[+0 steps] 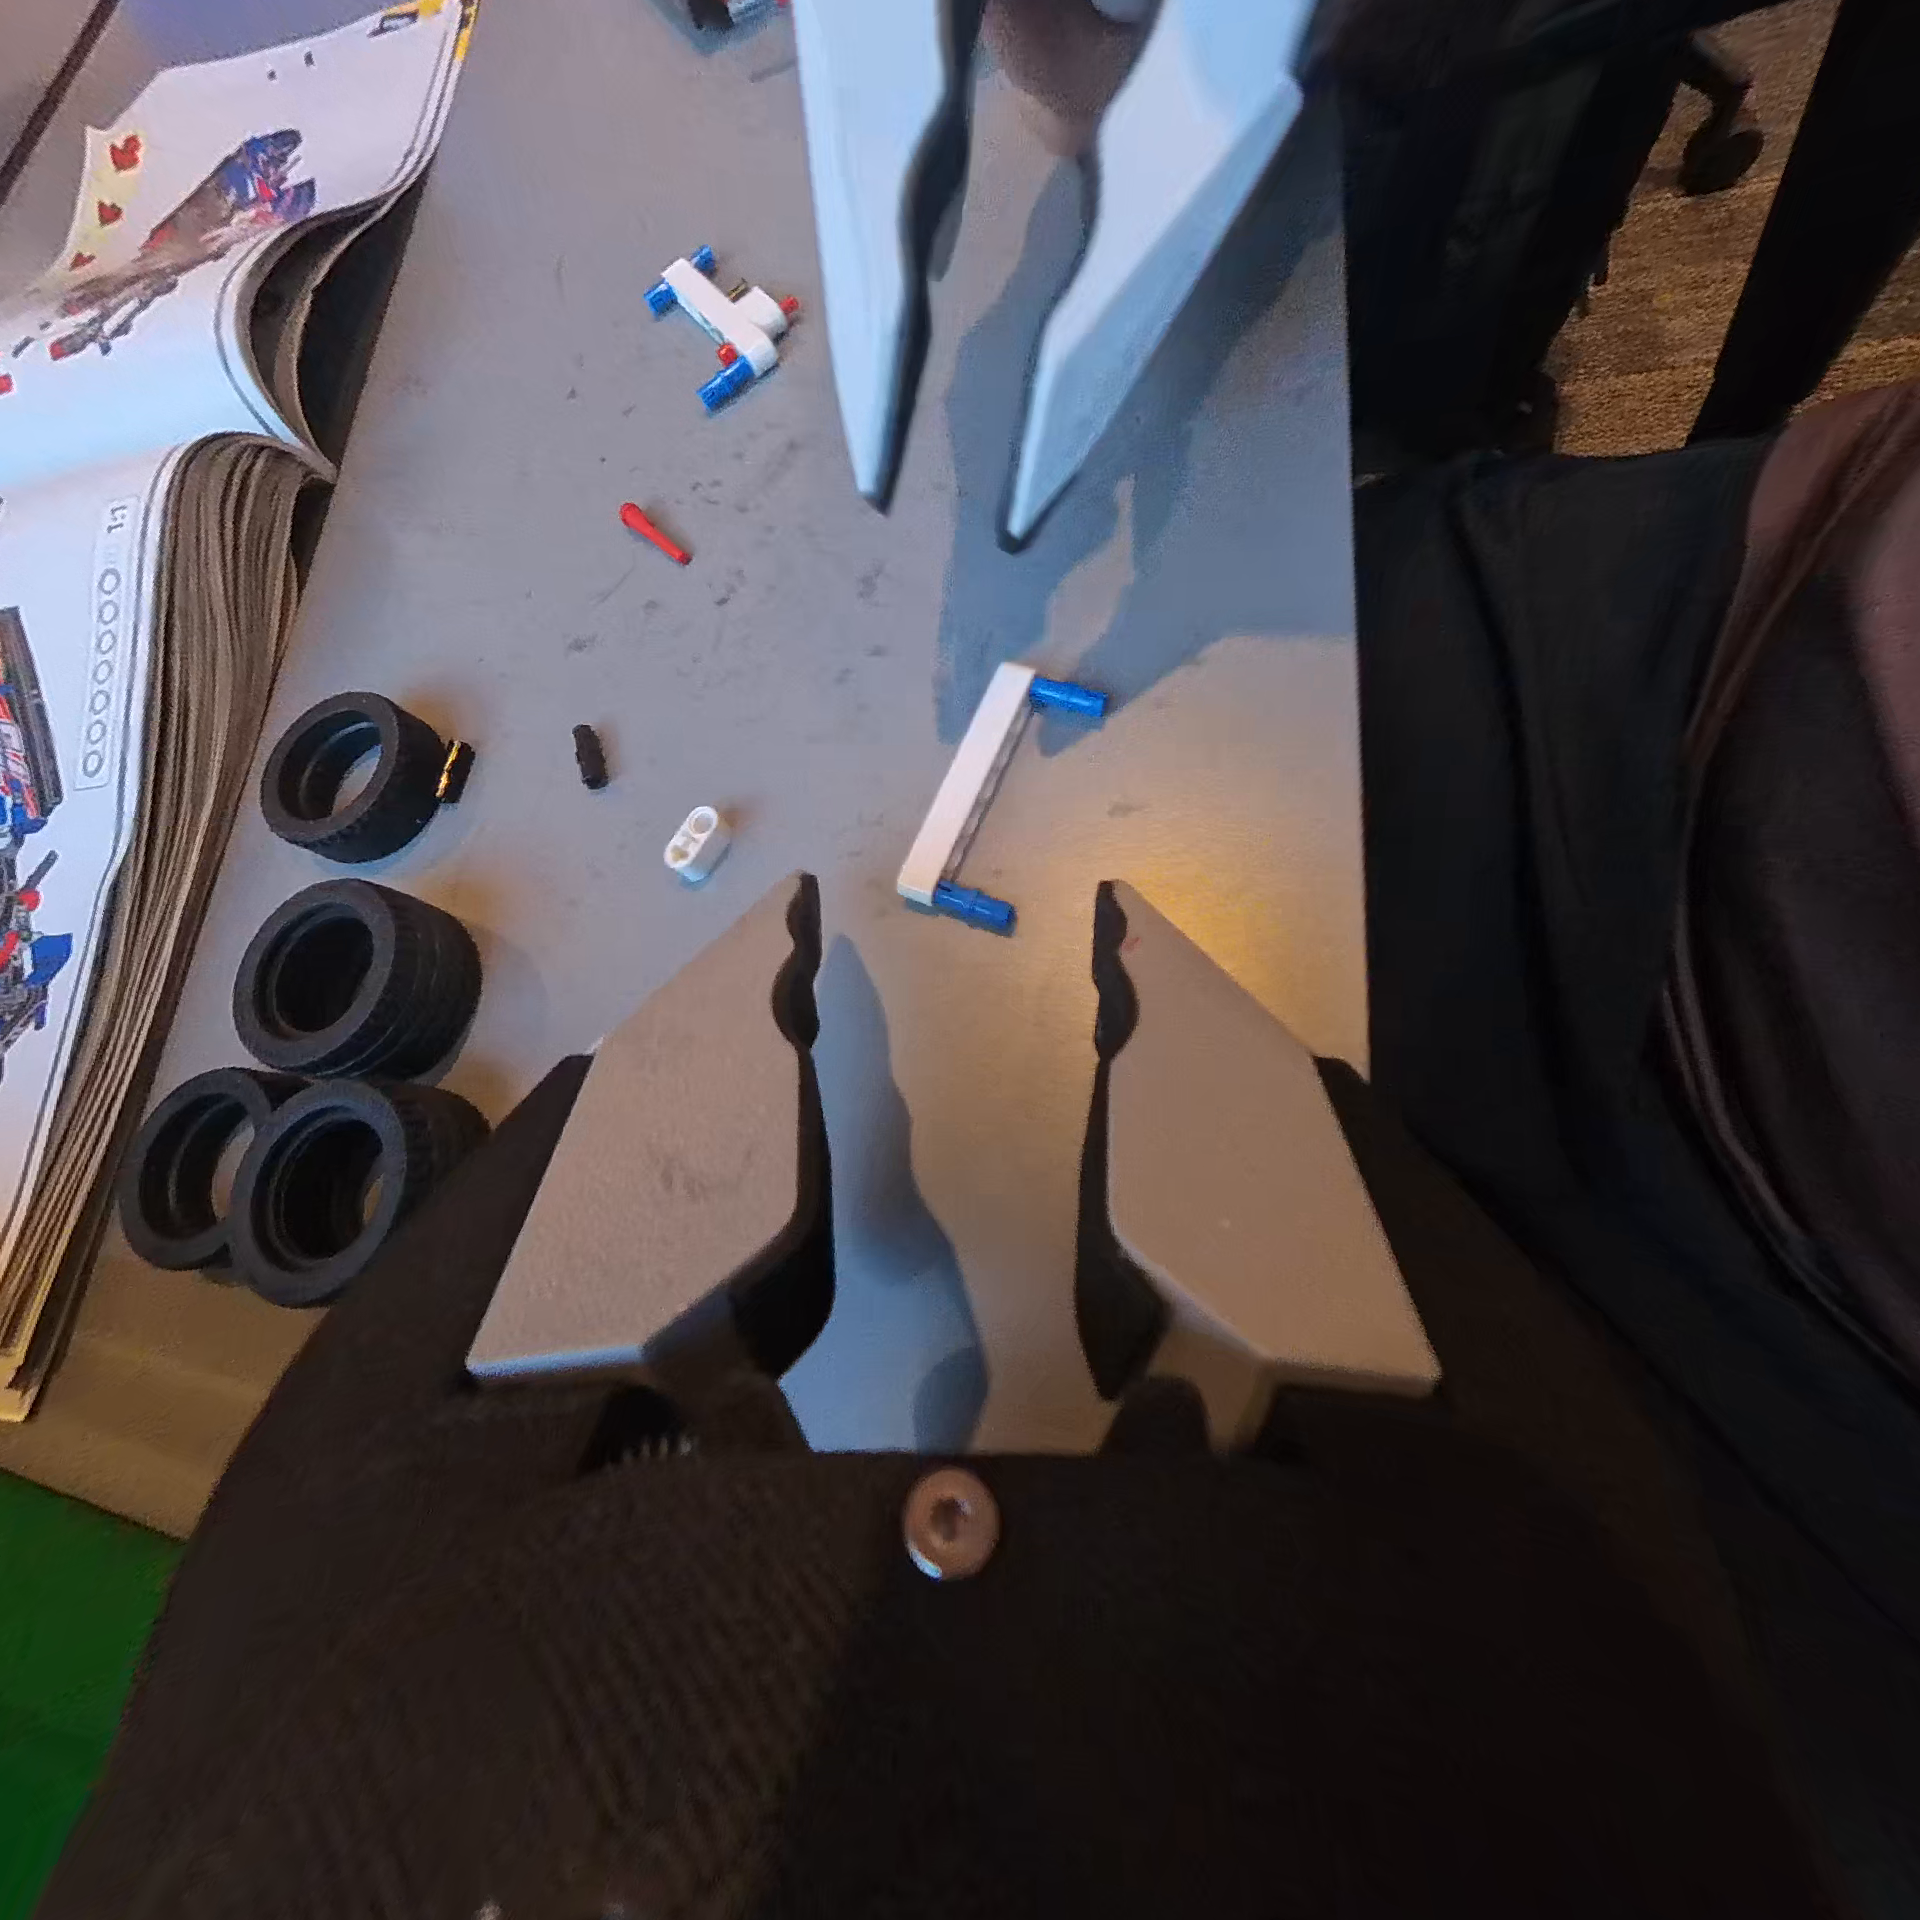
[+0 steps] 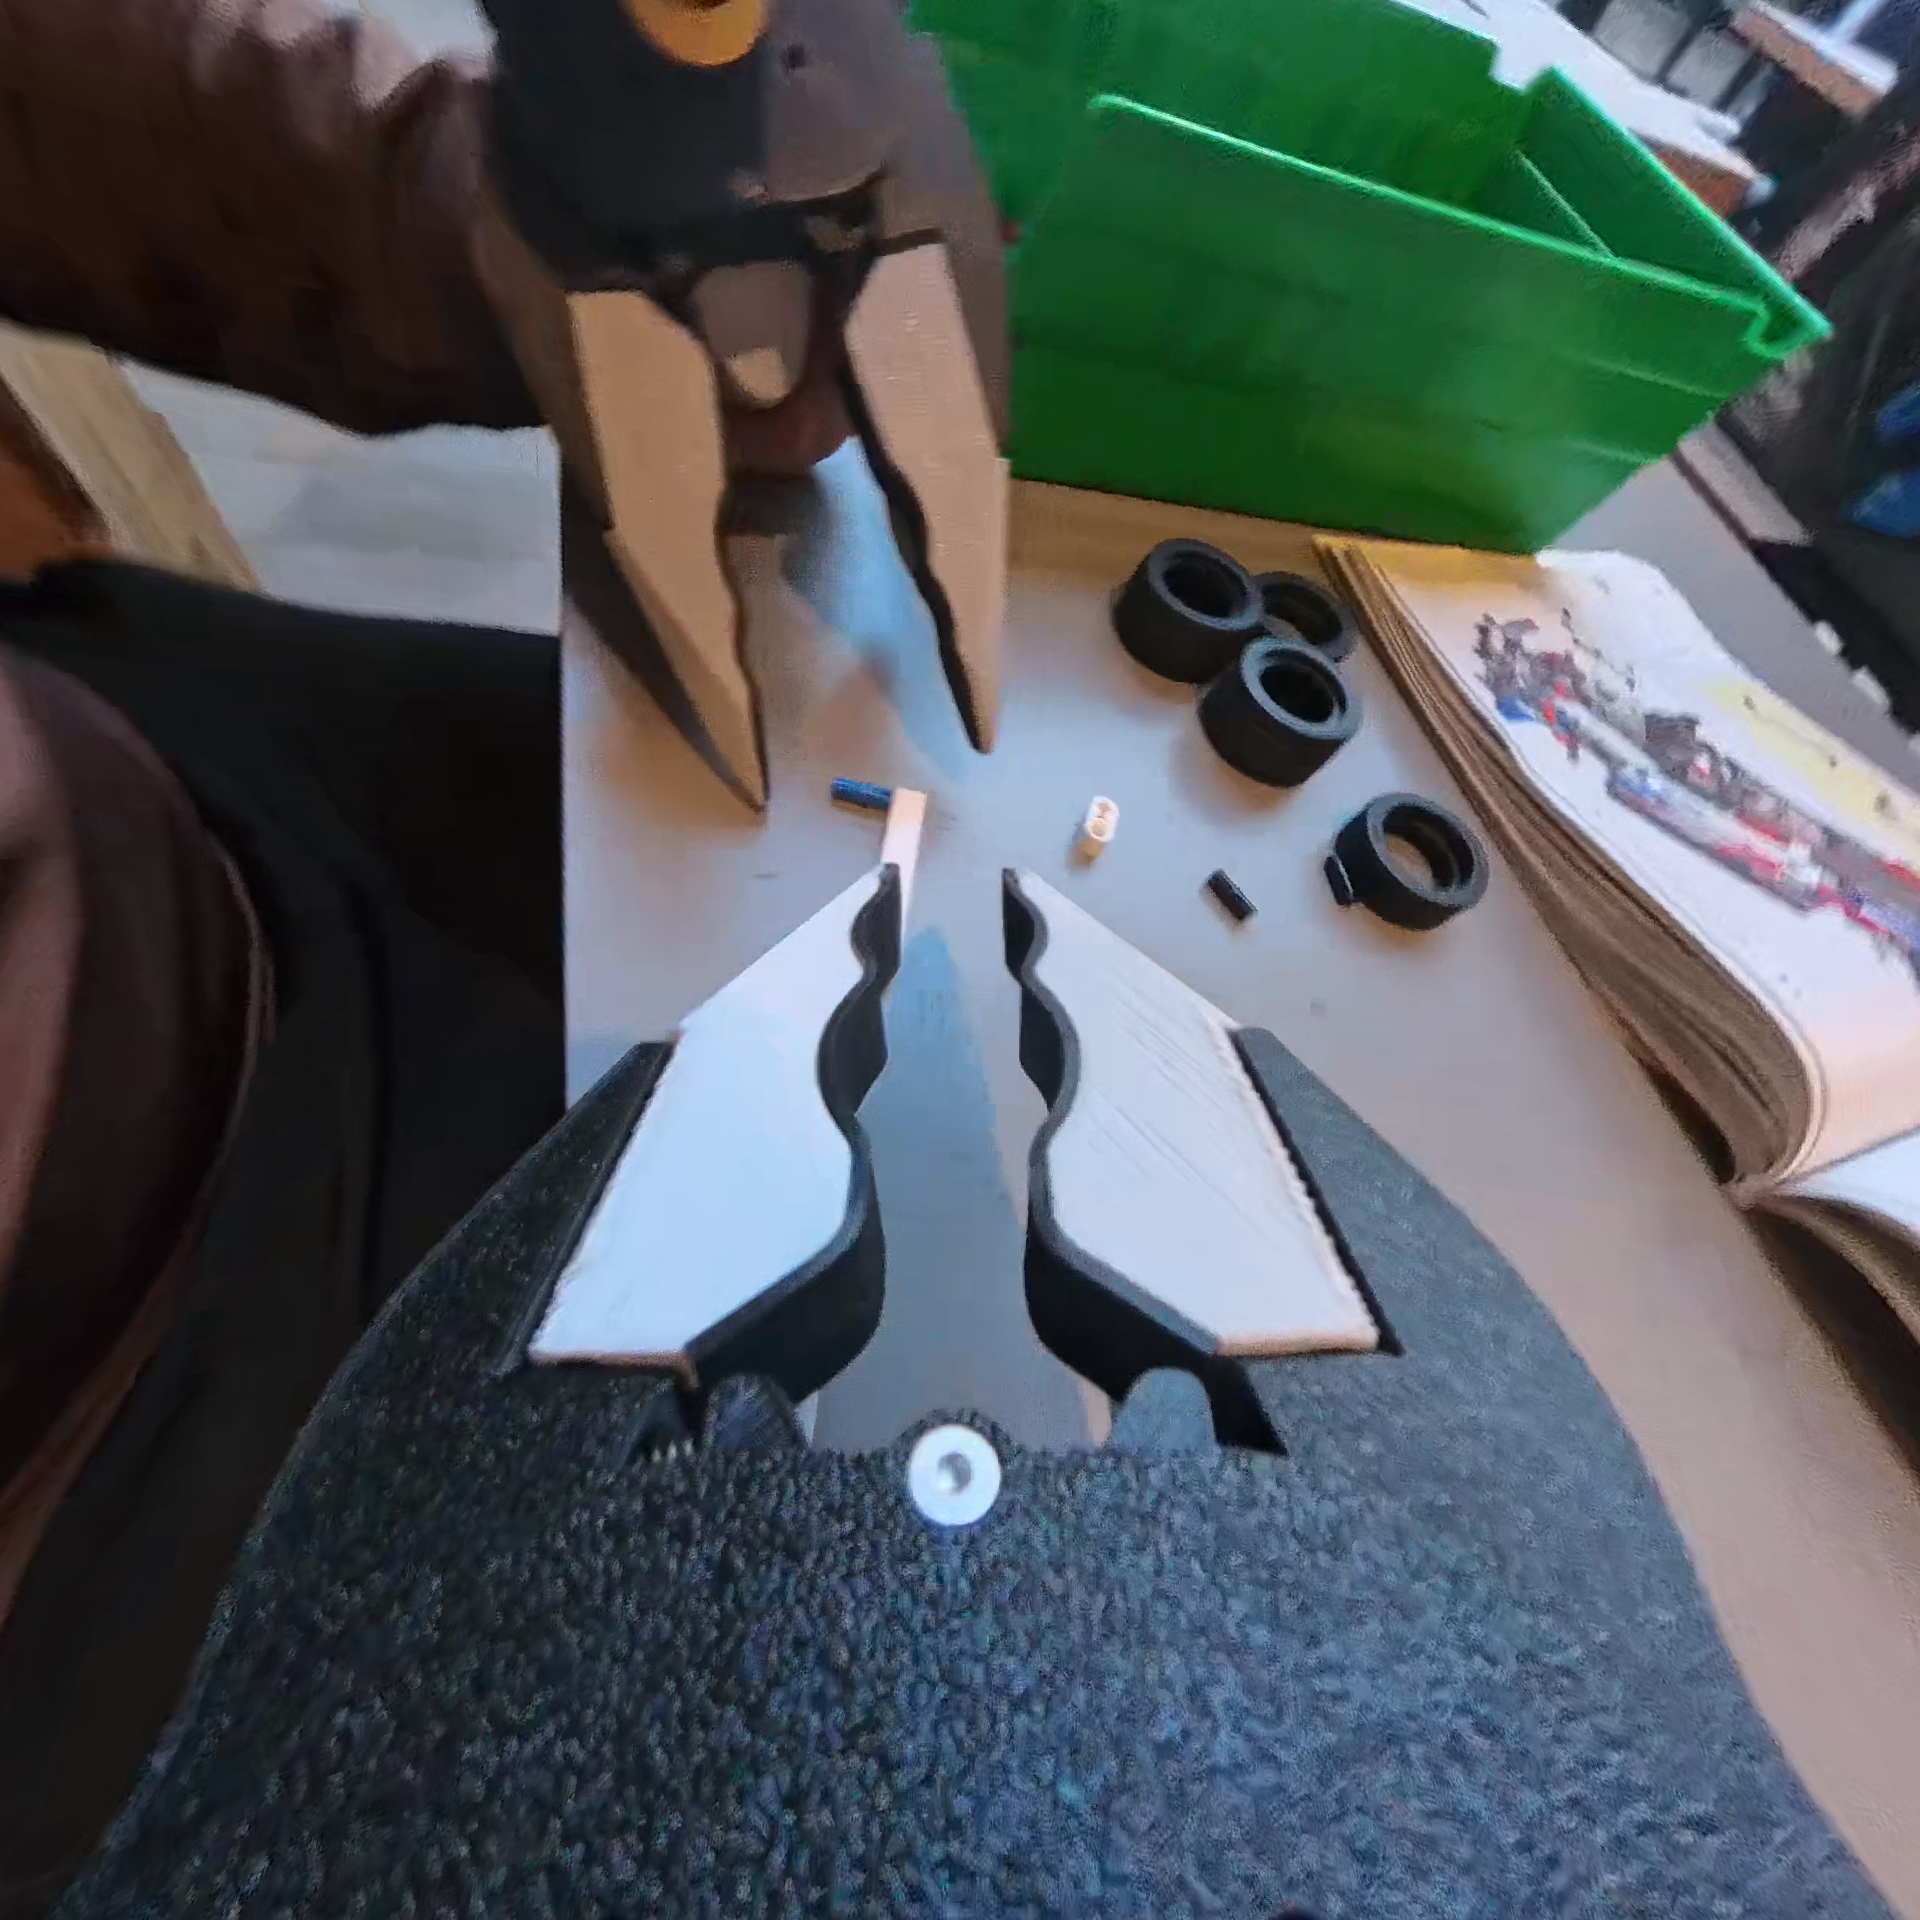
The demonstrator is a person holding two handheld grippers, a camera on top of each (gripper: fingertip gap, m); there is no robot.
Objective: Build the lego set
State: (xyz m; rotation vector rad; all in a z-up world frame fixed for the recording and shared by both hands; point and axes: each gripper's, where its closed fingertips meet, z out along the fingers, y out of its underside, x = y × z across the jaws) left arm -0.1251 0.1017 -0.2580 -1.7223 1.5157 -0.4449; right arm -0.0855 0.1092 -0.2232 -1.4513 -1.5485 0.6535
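A white beam with a blue pin at each end (image 1: 966, 795) lies on the grey table (image 1: 790, 623) near its right edge. My left gripper (image 1: 956, 899) is open and empty, its tips just short of the beam. My right gripper (image 1: 940, 525) comes in from the far side, open and empty. In the right wrist view my right gripper (image 2: 943, 881) is open with the beam (image 2: 906, 826) at its left fingertip, and my left gripper (image 2: 873, 774) faces it. A small white connector (image 1: 696, 844) (image 2: 1094, 826), a black pin (image 1: 589, 755) (image 2: 1229, 894) and a red axle (image 1: 655, 532) lie loose.
Several black tyres (image 1: 332, 987) (image 2: 1273, 686) lie beside the open instruction book (image 1: 114, 582) (image 2: 1683, 831). A white sub-assembly with blue and red pins (image 1: 727, 322) lies farther off. Green bins (image 2: 1351, 312) stand behind. A person's dark clothing (image 1: 1642, 935) borders the table edge. The grippers' ends are close to 6 centimeters from one another. The small white connector (image 1: 696, 844) sits 4 centimeters or so from the ends of my left fingers. Seen from the right wrist view (image 2: 1095, 815) as well.
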